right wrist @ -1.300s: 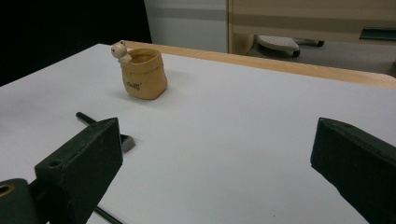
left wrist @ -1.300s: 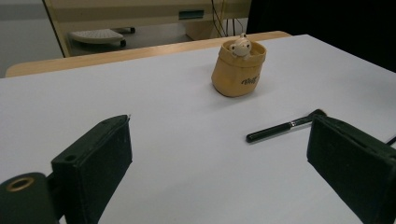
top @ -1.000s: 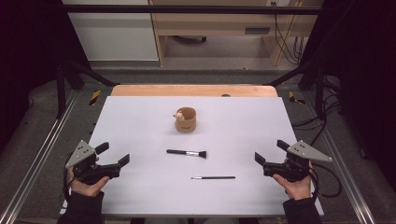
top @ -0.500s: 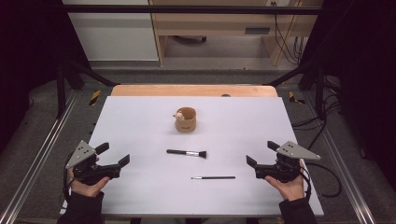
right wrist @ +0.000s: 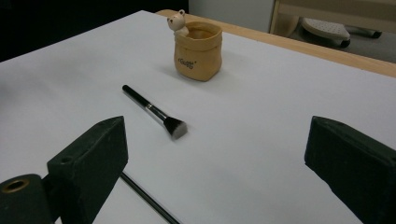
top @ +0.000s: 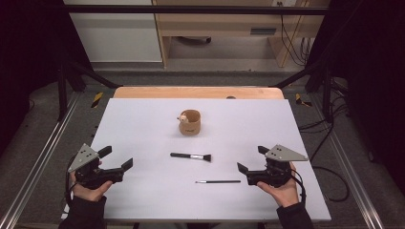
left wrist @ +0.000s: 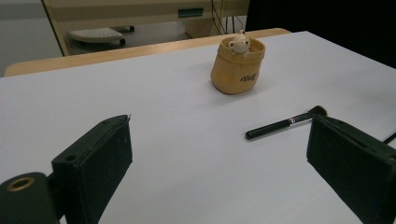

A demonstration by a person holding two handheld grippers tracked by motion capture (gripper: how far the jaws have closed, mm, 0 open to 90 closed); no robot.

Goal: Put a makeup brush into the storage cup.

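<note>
Right gripper (top: 249, 161) and left gripper (top: 116, 158), jaws wide apart and empty, flank a brush (top: 191, 156), thin stick (top: 218, 181) and pot (top: 190, 122).

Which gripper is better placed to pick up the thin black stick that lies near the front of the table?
Probably the right gripper. It is open and close to the thin black stick, whose right end points toward it. The left gripper, also open, is farther away across the white table.

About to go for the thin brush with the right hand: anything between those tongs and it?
Nothing visible. The thin brush lies on bare white table just left of the open right tongs.
</note>
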